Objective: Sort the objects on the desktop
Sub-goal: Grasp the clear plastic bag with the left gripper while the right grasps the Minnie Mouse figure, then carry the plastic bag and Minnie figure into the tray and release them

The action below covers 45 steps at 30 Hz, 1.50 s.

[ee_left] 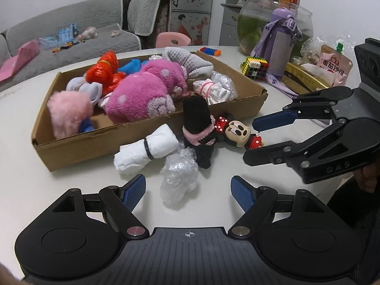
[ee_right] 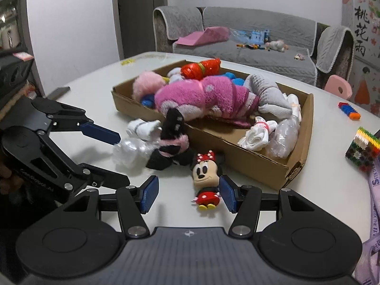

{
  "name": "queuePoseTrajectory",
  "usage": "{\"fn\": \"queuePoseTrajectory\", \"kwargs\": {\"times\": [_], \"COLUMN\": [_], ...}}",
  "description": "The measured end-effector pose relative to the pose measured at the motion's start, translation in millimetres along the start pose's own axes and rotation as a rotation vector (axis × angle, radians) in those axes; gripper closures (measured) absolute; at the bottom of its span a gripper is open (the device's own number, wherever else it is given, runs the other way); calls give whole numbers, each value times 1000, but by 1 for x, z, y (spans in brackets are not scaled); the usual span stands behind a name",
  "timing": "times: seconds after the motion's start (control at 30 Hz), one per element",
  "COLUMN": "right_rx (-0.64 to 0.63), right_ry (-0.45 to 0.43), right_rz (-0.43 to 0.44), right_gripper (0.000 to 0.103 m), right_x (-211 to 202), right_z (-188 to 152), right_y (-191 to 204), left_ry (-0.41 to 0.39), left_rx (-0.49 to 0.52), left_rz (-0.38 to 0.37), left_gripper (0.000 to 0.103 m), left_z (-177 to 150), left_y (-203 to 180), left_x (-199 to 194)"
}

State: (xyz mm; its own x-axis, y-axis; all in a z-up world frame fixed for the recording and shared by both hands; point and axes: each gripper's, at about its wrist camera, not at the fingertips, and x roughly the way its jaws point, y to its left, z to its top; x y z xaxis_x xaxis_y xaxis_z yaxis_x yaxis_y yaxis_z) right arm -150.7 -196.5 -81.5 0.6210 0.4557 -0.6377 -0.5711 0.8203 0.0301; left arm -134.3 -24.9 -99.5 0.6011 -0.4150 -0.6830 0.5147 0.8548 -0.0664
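A Minnie Mouse figure [ee_right: 206, 178] lies on the white table just in front of a cardboard box [ee_right: 256, 163]; it also shows in the left wrist view [ee_left: 237, 131]. My right gripper [ee_right: 188, 193] is open, with the figure's body between its fingers, nearer the right finger. My left gripper [ee_left: 188, 190] is open and empty, with a crumpled clear plastic wrap [ee_left: 179, 178] between its fingers. A black sock with a pink cuff [ee_left: 198, 128] and a rolled white sock [ee_left: 146, 150] lie beside the box [ee_left: 78, 147].
The box holds pink plush [ee_left: 142, 95], a red toy [ee_left: 105, 71], grey and white socks. At the right stand a purple bottle [ee_left: 281, 47], a fishbowl [ee_left: 256, 23], a bead cube [ee_left: 254, 67] and snack packets [ee_left: 332, 66]. A sofa is behind.
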Motion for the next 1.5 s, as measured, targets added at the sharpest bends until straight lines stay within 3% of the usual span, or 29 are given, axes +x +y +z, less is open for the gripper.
{"fn": "queuePoseTrajectory", "kwargs": {"times": [0.5,0.53,0.67,0.7,1.13,1.5], "right_rx": [54,60,81,87,107,127], "right_ry": [15,13,10,9,-7,-21], "right_rz": [-15,-14,-7,1,19,9], "right_gripper": [58,59,75,75,75,75], "right_x": [24,24,20,19,-10,-17], "right_z": [-4,-3,-4,-5,-7,-7], "right_y": [-11,-12,-14,-15,-16,-23], "left_ry": [-25,-33,-46,-43,-48,-52], "left_rx": [27,28,1,-9,42,18], "left_rz": [58,62,59,51,85,88], "left_gripper": [23,26,65,66,67,63], "left_z": [3,2,0,0,-7,-10], "left_y": [-8,-9,-5,-3,-8,5], "left_x": [24,23,16,14,-24,-37]}}
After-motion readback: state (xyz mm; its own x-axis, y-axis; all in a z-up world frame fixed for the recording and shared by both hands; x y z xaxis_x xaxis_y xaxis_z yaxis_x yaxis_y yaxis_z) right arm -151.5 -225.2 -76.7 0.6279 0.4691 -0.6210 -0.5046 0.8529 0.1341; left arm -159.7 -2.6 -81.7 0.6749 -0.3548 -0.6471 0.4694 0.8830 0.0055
